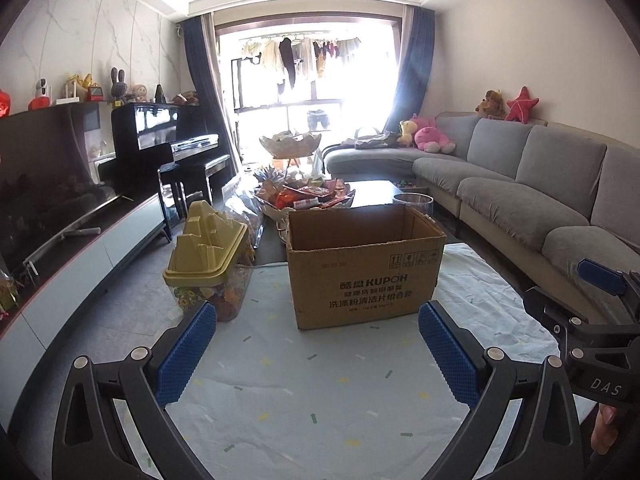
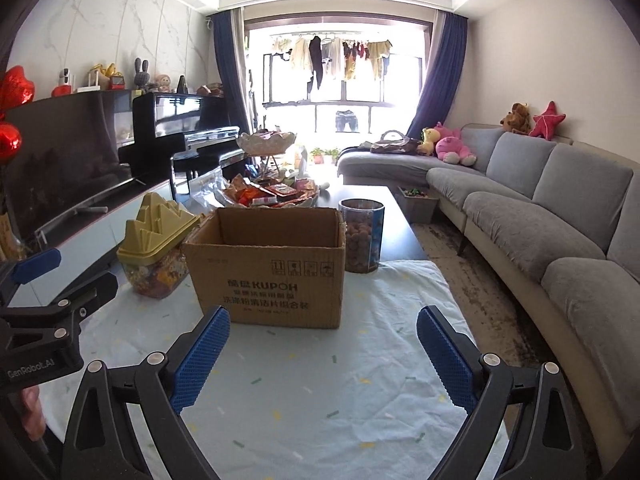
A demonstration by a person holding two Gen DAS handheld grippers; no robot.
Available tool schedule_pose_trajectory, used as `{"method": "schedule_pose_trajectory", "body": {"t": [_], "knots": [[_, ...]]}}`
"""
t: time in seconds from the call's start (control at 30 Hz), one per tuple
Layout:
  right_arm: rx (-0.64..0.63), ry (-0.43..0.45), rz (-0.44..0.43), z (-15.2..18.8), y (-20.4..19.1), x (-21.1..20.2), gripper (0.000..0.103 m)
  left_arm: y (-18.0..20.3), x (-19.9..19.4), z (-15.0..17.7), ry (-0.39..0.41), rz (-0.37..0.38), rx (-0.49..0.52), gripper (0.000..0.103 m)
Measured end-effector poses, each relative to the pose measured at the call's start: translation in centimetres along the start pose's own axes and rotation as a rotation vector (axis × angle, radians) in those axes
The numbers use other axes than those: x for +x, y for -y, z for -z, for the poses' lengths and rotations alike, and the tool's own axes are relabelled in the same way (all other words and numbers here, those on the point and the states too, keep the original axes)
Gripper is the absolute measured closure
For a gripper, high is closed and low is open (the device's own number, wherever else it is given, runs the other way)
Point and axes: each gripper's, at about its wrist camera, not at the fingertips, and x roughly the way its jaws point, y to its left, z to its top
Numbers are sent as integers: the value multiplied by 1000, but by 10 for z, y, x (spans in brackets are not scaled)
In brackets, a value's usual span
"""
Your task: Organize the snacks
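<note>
An open brown cardboard box [image 1: 362, 276] stands on a pale cloth [image 1: 320, 392] on the coffee table; it also shows in the right wrist view [image 2: 272, 272]. Left of it stands a clear snack jar with a yellow mountain-shaped lid [image 1: 208, 248] [image 2: 156, 236]. Behind and to the right of the box stands a clear jar of round snacks [image 2: 362, 240]. A tiered tray heaped with snack packets [image 1: 308, 196] [image 2: 272, 194] sits behind the box. My left gripper [image 1: 318, 320] and my right gripper [image 2: 324, 324] are both open and empty, in front of the box.
A grey sofa [image 2: 540, 216] runs along the right. A TV cabinet [image 1: 100, 248] and a black piano [image 1: 160, 136] stand on the left. The right gripper shows at the right edge of the left wrist view [image 1: 600, 320].
</note>
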Motion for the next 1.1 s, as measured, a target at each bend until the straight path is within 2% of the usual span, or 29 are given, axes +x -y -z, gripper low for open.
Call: {"method": "schedule_pose_trajectory", "body": {"t": [0.33, 0.57, 1.1], "knots": [[-10, 22, -9, 16, -5, -38, 8, 0, -39, 15, 35, -19, 1, 0], [-1, 44, -27, 23, -7, -56, 8, 3, -56, 20, 40, 0, -6, 0], [3, 67, -27, 31, -7, -72, 7, 8, -65, 26, 46, 0, -9, 0]]}}
